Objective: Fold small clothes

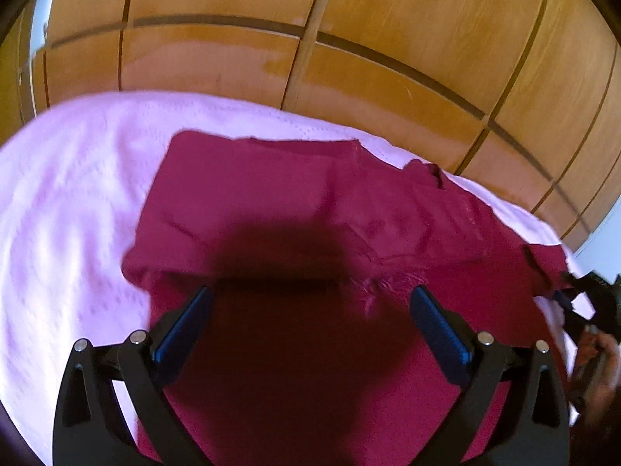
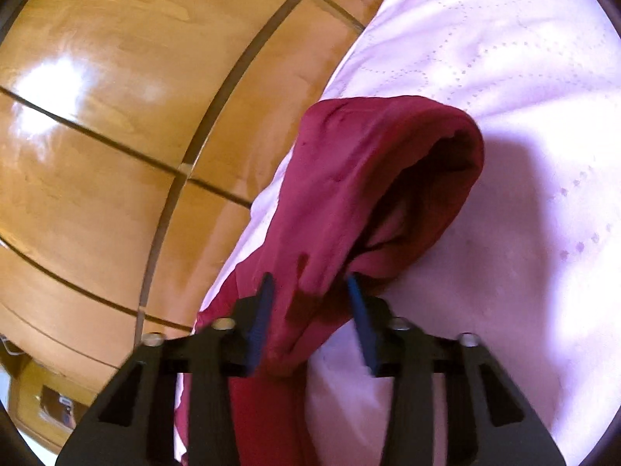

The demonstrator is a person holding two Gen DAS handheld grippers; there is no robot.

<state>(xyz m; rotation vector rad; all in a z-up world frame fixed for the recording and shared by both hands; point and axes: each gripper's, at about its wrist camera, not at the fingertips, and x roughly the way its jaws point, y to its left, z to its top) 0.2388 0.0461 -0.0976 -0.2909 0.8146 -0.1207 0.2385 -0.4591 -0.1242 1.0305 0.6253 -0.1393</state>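
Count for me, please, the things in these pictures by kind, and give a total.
Red garment: 1
Pink bedcover: 1
Tongs: 2, the left tongs and the right tongs
Wooden wardrobe: 1
Total: 5

Right gripper (image 2: 308, 291) fingers (image 2: 262, 306) straddle bunched maroon garment (image 2: 349, 178) over pink bedspread (image 2: 524, 155); wooden panels (image 2: 97, 116) left.

Red garment (image 2: 349, 194) hem below frame

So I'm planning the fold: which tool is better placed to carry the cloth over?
Right. The right tool has a raised bunch of the maroon garment between its fingers, seemingly gripped. The left tool hovers open over flat fabric.
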